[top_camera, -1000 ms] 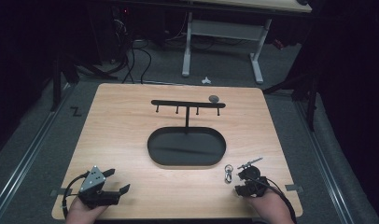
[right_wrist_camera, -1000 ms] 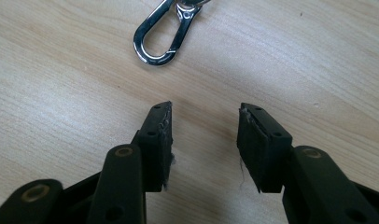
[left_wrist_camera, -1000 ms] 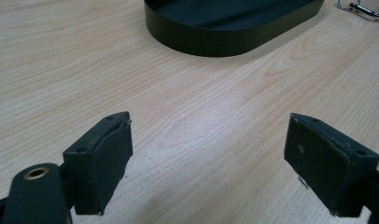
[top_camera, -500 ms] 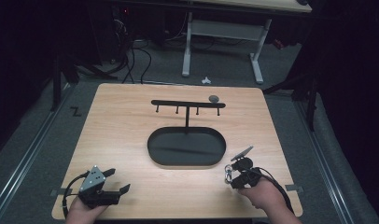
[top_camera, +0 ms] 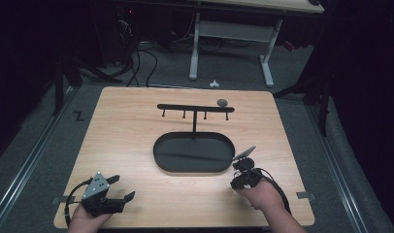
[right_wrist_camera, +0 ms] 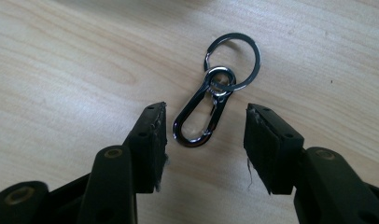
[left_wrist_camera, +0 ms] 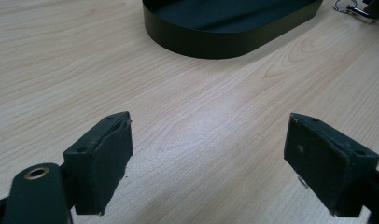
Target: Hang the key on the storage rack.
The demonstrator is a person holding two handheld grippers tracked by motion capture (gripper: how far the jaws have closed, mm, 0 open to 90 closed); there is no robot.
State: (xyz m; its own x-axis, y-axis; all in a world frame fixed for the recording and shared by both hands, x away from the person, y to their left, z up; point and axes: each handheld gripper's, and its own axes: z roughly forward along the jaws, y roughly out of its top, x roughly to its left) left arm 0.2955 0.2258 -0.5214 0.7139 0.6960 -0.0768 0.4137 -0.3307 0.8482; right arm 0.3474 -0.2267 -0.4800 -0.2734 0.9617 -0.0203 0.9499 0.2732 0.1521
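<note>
Right gripper view, key clip (right_wrist_camera: 200, 114) with ring flat on the bare counter (right_wrist_camera: 61, 60), lying between the spread pads of the right hand-held gripper (right_wrist_camera: 205, 147), untouched, jaws just opening, black oval tray (top_camera: 194, 151) beside it, hook rack (top_camera: 195, 109) behind, left hand-held gripper (top_camera: 121, 188) spread, right hand nearer the tray than a second ago.

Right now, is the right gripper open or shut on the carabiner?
Open: the right gripper straddles the carabiner lying flat on the table, jaws just widening, pads clear of it.

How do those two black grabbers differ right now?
The left gripper has wider-spread jaws over bare table; the right gripper has narrower jaws, just opening, straddling a clip without touching it. The left sits near the table's corner, the right beside the tray. Both are open.
</note>
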